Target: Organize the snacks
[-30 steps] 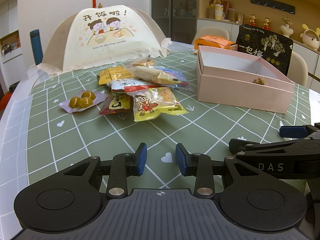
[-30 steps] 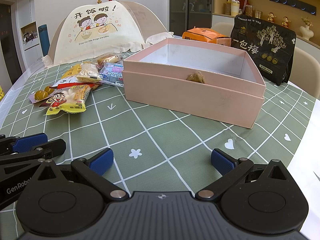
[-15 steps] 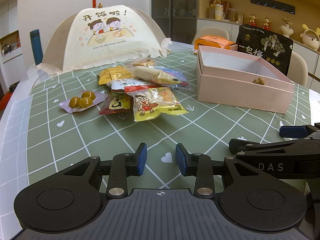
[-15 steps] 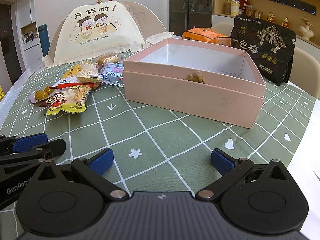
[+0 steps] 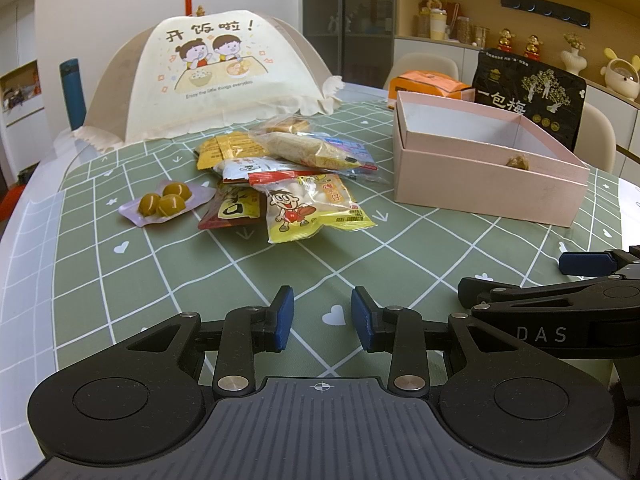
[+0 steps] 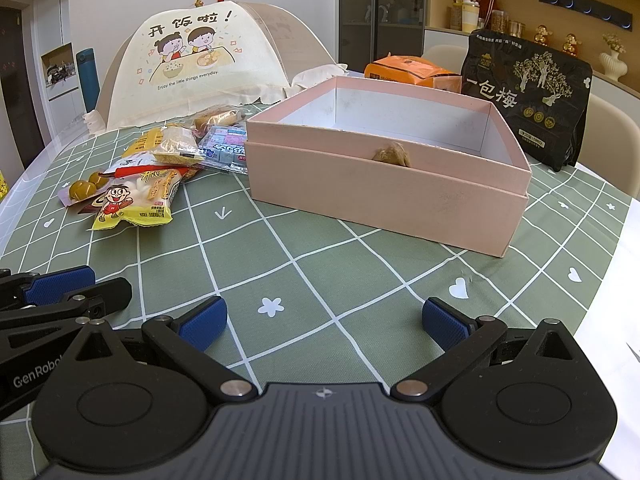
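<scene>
A pile of snack packets (image 5: 288, 164) lies on the green checked tablecloth, with a yellow cartoon-boy packet (image 5: 312, 208) in front and a purple packet of three yellow balls (image 5: 164, 202) to its left. The pile also shows in the right wrist view (image 6: 160, 168). An open pink box (image 5: 480, 176) stands to the right, also in the right wrist view (image 6: 384, 192), with one brown snack (image 6: 391, 154) inside. My left gripper (image 5: 322, 314) is partly open and empty, low near the table's front. My right gripper (image 6: 324, 320) is wide open and empty, beside the left one.
A cream mesh food cover (image 5: 216, 76) stands behind the pile. A black plum bag (image 6: 528, 96) and an orange packet (image 6: 412, 72) stand behind the box. A blue bottle (image 5: 74, 94) is at the far left. The table's right edge (image 6: 628, 280) is white.
</scene>
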Action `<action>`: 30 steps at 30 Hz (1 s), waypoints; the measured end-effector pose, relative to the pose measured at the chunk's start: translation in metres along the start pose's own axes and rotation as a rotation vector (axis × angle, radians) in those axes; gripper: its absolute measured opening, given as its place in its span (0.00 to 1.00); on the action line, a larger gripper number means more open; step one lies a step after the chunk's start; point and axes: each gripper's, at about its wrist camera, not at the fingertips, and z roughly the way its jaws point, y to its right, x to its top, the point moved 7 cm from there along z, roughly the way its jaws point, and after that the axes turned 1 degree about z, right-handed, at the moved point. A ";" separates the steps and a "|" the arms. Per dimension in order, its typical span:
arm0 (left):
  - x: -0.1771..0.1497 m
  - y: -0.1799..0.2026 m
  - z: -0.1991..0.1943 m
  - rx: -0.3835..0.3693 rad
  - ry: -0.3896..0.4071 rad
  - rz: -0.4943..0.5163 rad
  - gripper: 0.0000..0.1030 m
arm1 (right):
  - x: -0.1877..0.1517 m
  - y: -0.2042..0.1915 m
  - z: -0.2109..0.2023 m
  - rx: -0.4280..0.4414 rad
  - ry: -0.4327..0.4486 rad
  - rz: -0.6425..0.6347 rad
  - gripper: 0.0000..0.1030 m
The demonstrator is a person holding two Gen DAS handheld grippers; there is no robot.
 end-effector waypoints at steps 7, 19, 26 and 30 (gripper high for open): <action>0.002 -0.001 0.004 0.000 0.002 0.022 0.37 | 0.000 0.000 -0.001 0.002 -0.005 -0.002 1.00; 0.058 -0.079 -0.001 -0.091 -0.103 -0.211 0.37 | 0.011 -0.010 0.007 0.038 -0.281 -0.055 1.00; 0.082 -0.172 0.035 -0.014 -0.157 -0.295 0.37 | 0.063 -0.082 0.004 0.256 -0.173 0.031 0.96; 0.102 -0.189 0.067 -0.029 -0.176 -0.230 0.37 | 0.082 -0.123 0.040 0.219 -0.183 -0.025 0.84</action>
